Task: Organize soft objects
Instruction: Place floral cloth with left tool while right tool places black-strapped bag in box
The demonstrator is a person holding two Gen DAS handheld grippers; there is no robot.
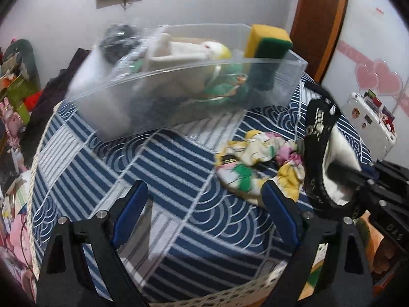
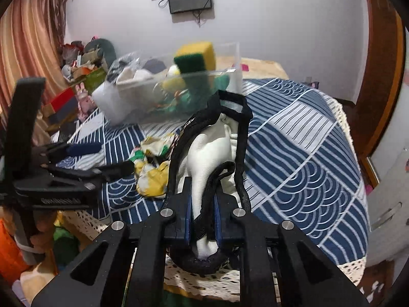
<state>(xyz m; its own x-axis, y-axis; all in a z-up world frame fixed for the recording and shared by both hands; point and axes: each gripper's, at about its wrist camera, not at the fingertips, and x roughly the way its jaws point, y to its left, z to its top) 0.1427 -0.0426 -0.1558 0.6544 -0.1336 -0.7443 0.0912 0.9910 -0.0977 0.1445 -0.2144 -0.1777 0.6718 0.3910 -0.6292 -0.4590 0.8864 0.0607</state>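
The right gripper (image 2: 203,220) is clamped on the black-edged white fabric item (image 2: 214,148), in front of the clear bin (image 1: 179,97). Its loose straps could snag the bin rim. The left gripper (image 1: 204,204) is open near the floral scrunchie (image 1: 258,161).

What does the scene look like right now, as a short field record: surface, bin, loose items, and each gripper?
surface: blue and white patterned cloth
bin: clear plastic bin, already holding a sponge and other soft items
loose item: floral scrunchie on the cloth
left gripper: open, empty, beside the scrunchie
right gripper: shut on a black and white fabric piece
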